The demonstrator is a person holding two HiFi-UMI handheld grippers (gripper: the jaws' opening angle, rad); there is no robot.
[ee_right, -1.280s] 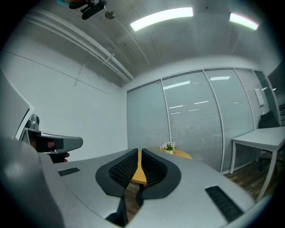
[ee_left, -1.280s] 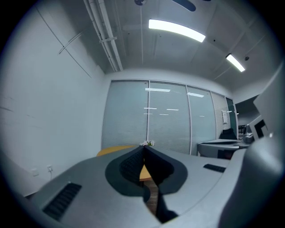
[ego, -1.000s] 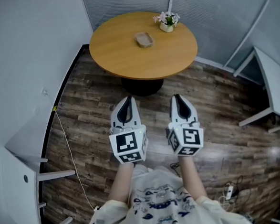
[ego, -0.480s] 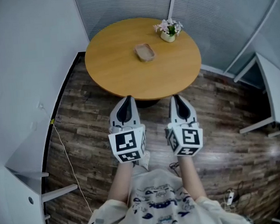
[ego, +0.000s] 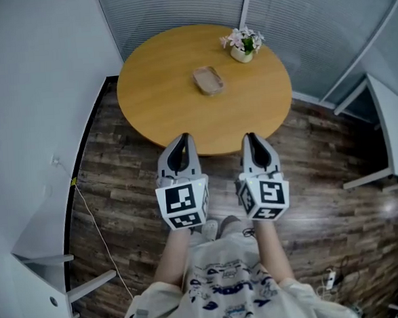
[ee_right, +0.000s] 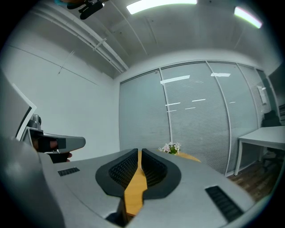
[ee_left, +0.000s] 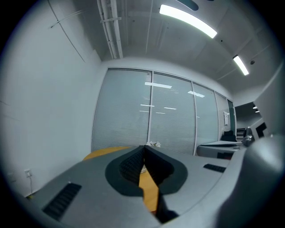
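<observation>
round wooden table [ego: 167, 89] | dark plank floor [ego: 123, 194] | blind-covered glass wall [ego: 175, 7]

- The right gripper [ee_right: 139, 152] has its jaws almost together with nothing between them; the thin slit shows only the orange worktop [ee_right: 133, 192].
- A small flower pot [ee_right: 170, 148] stands near the worktop's far edge.
- The left gripper [ee_right: 73, 143] shows at the left.
</observation>
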